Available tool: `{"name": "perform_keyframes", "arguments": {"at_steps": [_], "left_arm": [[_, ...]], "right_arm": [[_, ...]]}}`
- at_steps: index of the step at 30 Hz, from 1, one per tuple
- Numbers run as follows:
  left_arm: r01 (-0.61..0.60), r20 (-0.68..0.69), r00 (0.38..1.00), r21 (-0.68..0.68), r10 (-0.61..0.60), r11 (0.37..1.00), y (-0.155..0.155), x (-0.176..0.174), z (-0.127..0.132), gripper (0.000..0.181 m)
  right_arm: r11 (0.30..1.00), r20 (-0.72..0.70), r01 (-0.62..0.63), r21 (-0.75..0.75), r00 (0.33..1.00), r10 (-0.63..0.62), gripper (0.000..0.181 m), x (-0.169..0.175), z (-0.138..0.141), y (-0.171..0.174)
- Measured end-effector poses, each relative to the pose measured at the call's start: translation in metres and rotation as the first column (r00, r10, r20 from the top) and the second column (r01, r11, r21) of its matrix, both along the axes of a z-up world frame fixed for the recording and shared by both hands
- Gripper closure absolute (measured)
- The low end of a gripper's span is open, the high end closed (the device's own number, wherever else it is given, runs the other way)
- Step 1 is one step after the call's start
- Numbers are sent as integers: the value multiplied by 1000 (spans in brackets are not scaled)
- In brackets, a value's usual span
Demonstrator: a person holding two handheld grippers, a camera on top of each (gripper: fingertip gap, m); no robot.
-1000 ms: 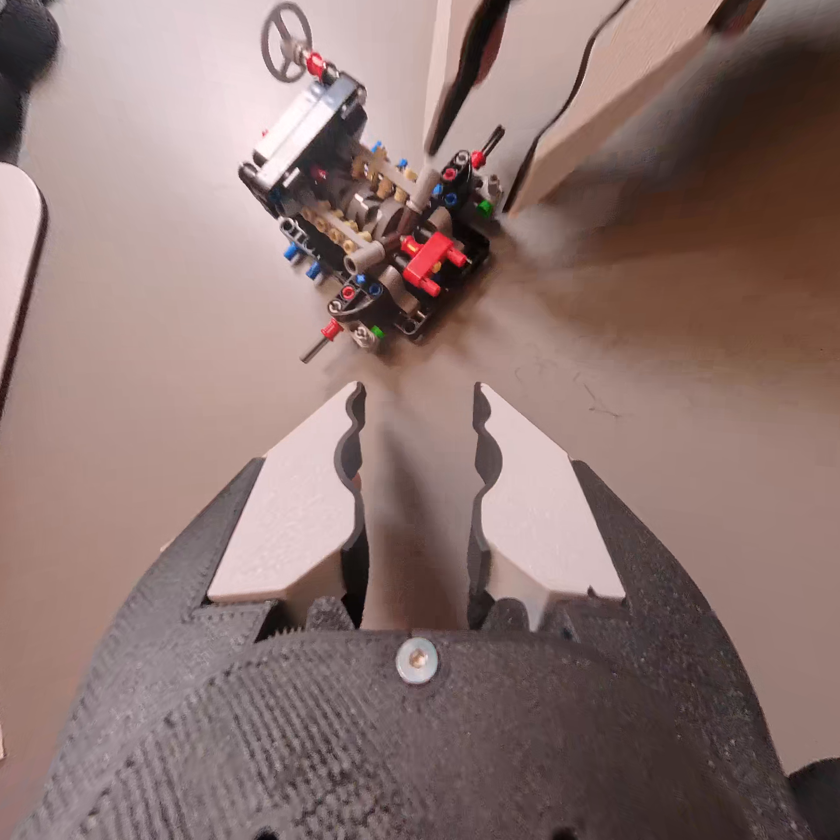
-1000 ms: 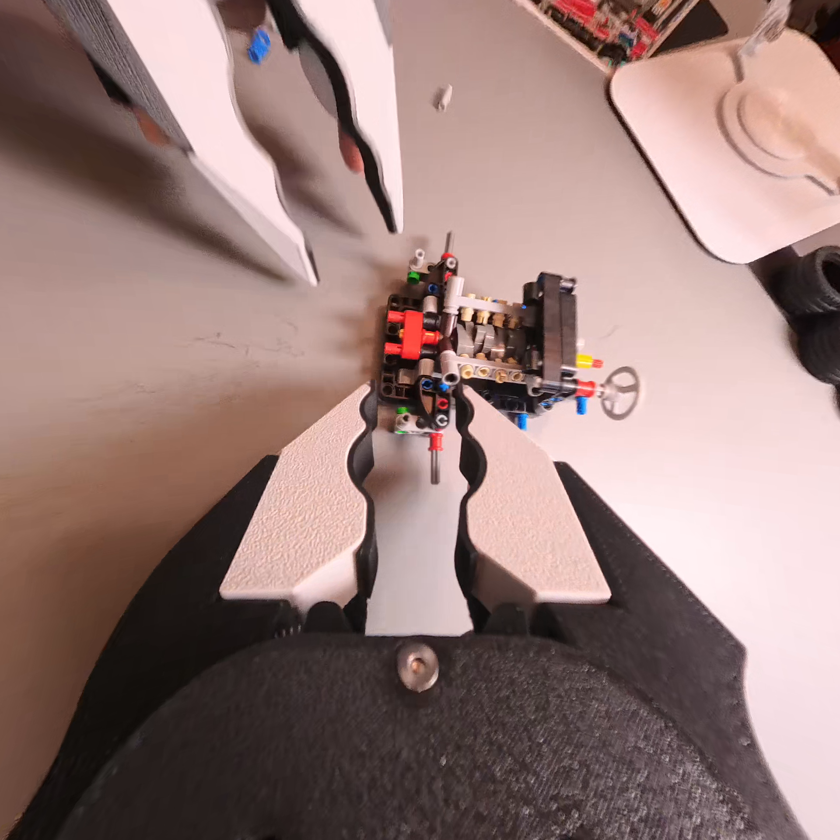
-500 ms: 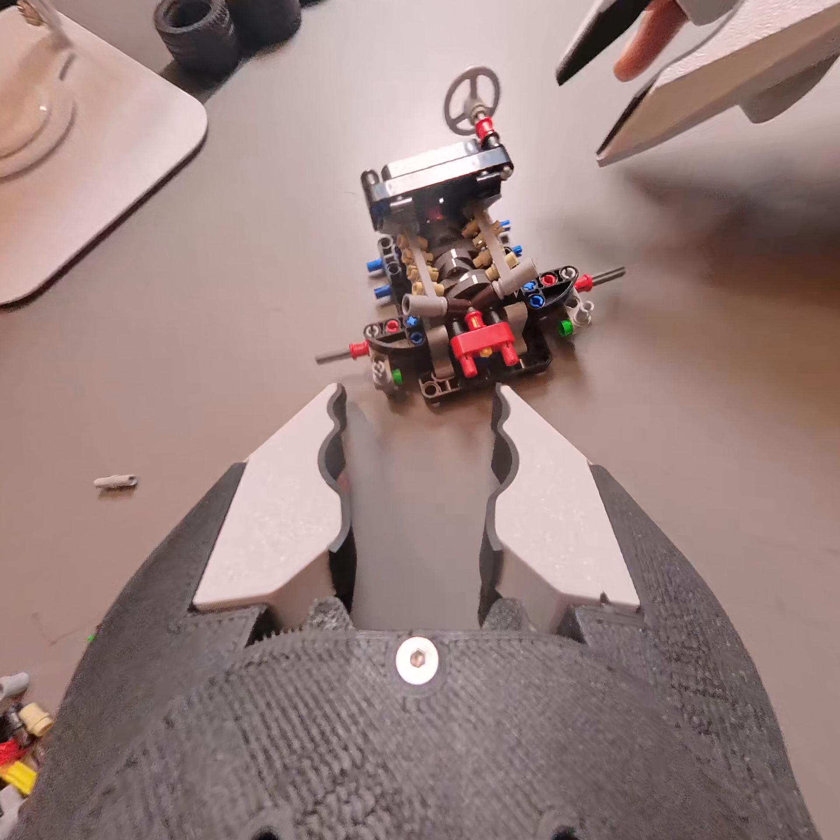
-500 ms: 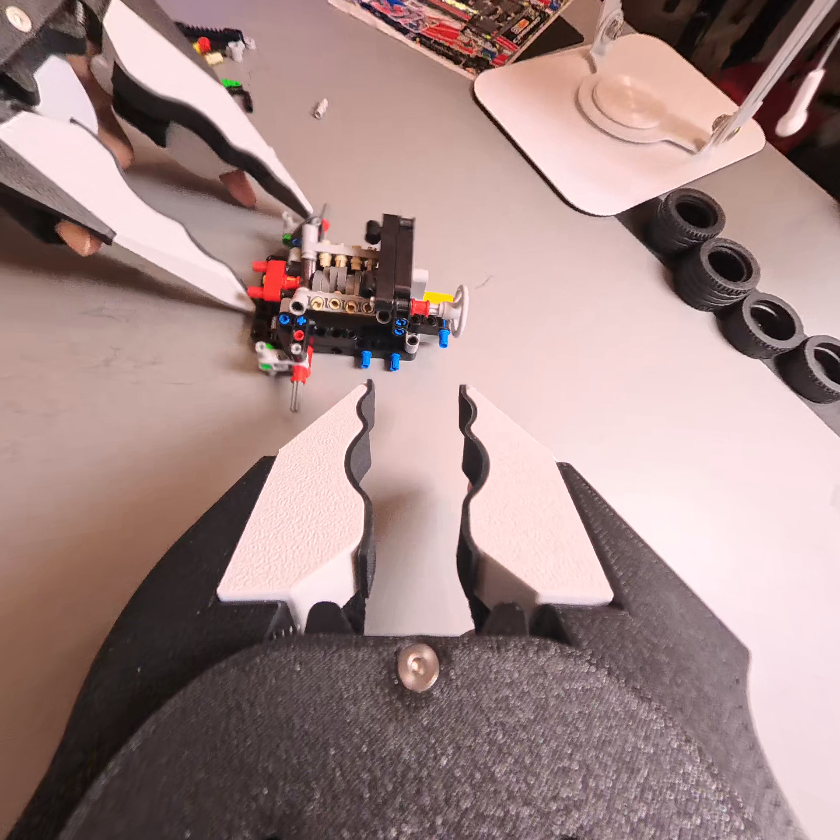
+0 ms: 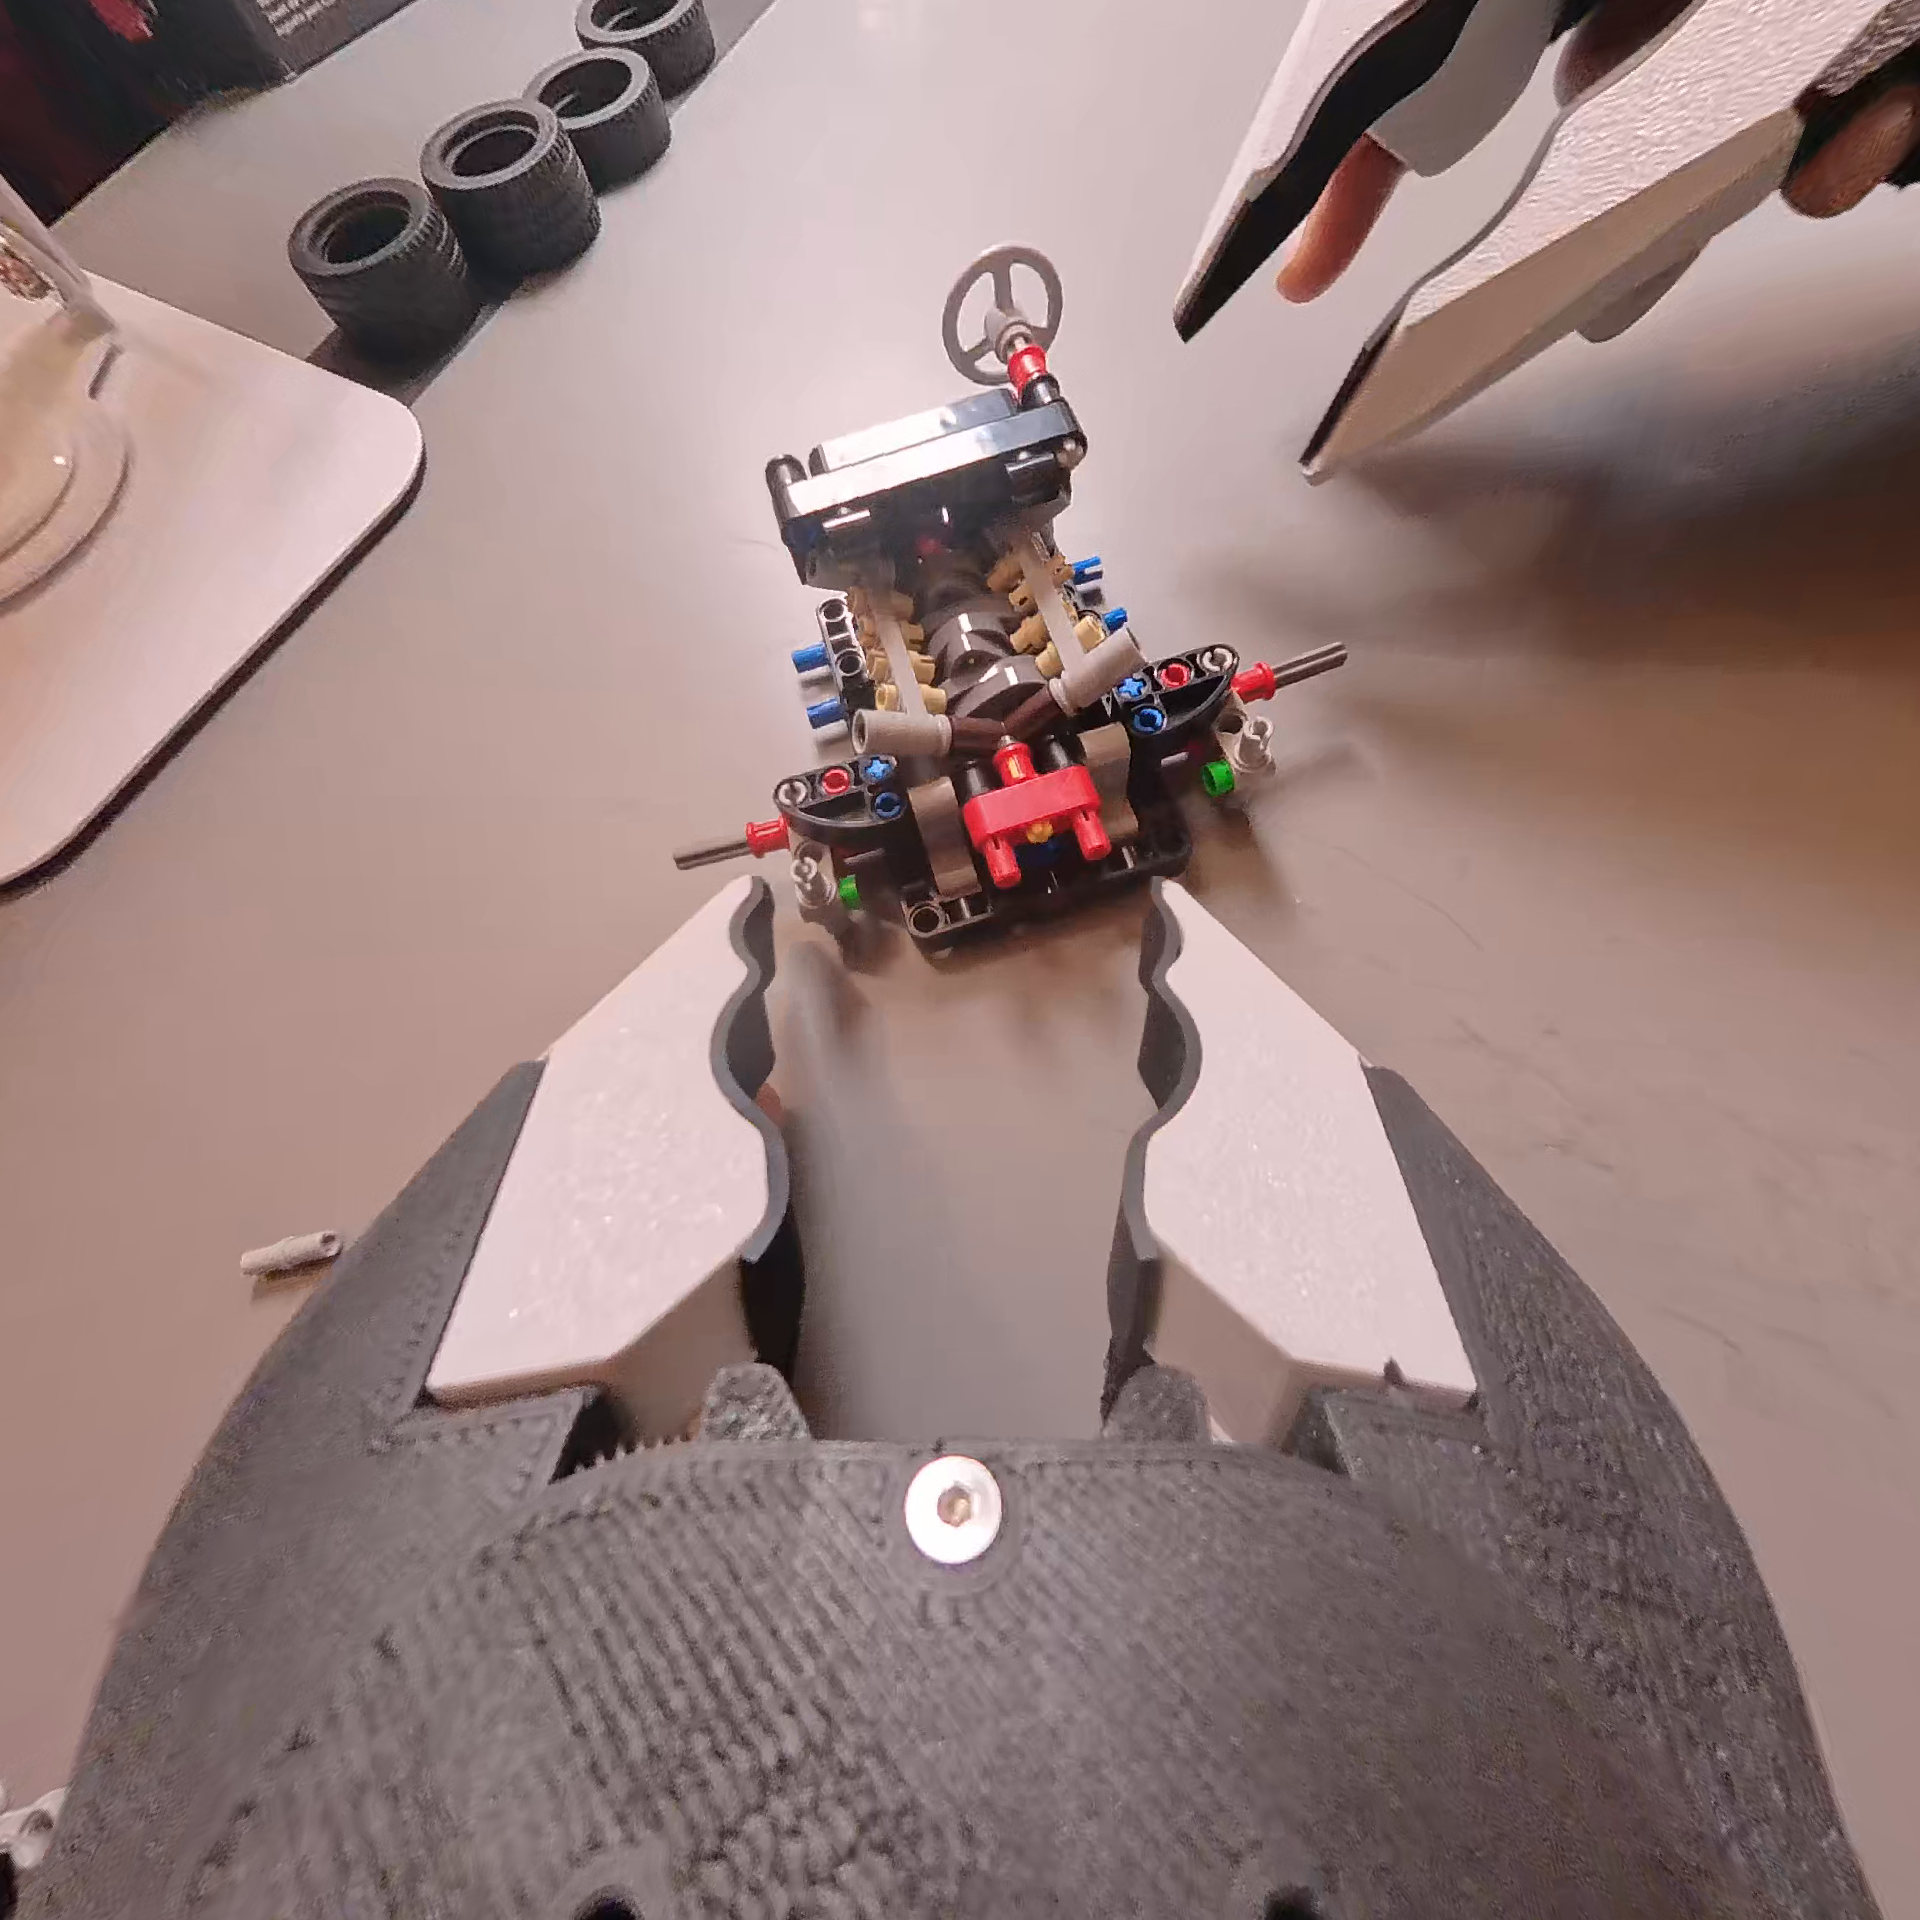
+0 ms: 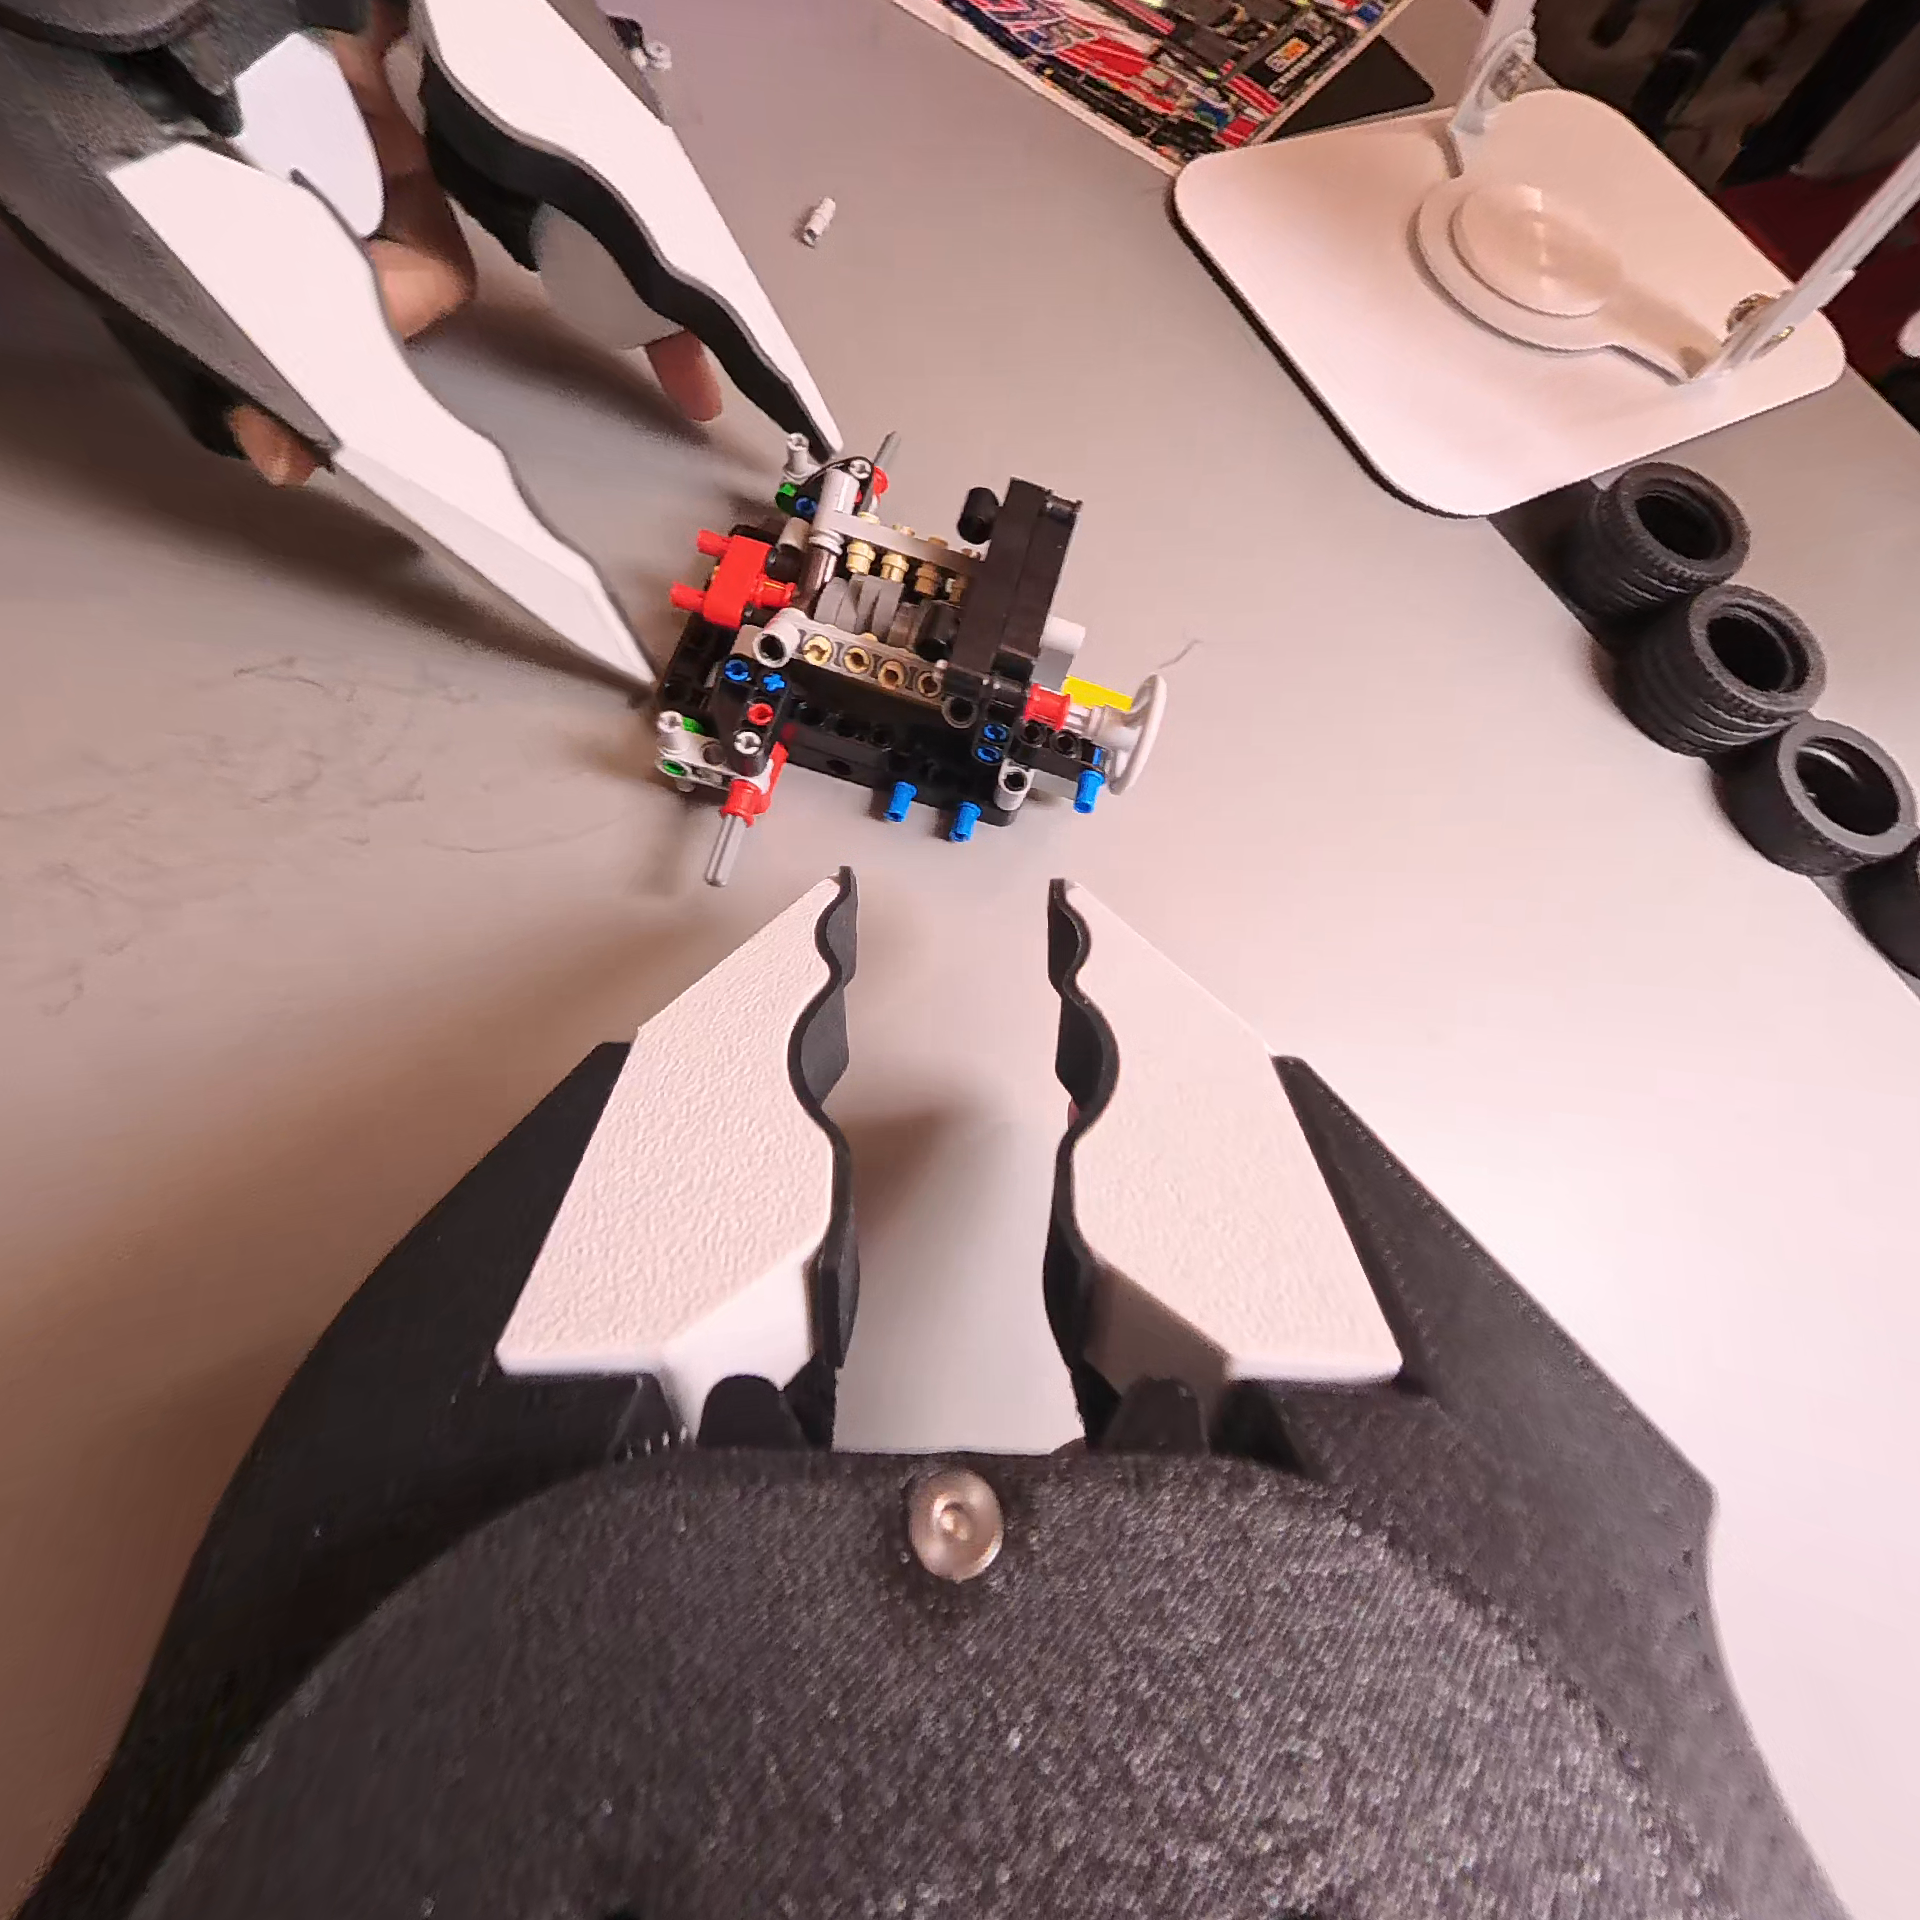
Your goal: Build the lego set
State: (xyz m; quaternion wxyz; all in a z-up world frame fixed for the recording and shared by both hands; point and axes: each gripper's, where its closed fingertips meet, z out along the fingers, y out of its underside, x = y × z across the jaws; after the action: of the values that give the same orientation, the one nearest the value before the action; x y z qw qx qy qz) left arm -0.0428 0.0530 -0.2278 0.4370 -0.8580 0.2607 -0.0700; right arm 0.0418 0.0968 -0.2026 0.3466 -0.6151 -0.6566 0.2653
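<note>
Left tongs (image 5: pixel 956 904) now nearer lego model (image 5: pixel 987 707); both tongs released; right tongs (image 6: pixel 951 883) empty

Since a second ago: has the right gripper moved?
Yes. The right gripper has backed off from the lego model: its fingertips flanked the model's near end then; now a clear gap separates them.

Warm, even indoor light falls on the smooth grey tabletop (image 5: pixel 1558 1039), dimmer and browner in the left wrist view, brighter in the right. Soft shadows pool under the far white-and-black two-finger gripper (image 5: pixel 1242 390), whose edges smear with motion blur. Wide-angle bending stretches the black ribbed rubber tyres (image 6: pixel 1756 665) toward the corners.
</note>
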Motion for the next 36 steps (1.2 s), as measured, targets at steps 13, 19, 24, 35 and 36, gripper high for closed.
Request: {"name": "perform_keyframes", "arguments": {"at_steps": [13,19,24,35,36], "left_arm": [[-11,-22,1000,13,12,1000,2,-6,0,120],[-49,-37,998,-46,47,998,-8,-10,-3,123],[-38,-16,999,-63,37,997,-4,3,-5,124],[-57,-74,996,-20,55,998,4,-21,-5,162],[-56,-78,995,-26,54,998,3,-23,-5,160]], "right_arm": [[998,32,-58,-12,998,58,145,-3,-11,-14],[999,55,-7,42,998,5,145,-1,-19,7],[999,48,-15,50,999,12,141,-14,-26,23],[992,18,-87,96,996,85,152,-28,-27,17],[993,19,-78,94,997,77,154,-27,-27,15]]}}
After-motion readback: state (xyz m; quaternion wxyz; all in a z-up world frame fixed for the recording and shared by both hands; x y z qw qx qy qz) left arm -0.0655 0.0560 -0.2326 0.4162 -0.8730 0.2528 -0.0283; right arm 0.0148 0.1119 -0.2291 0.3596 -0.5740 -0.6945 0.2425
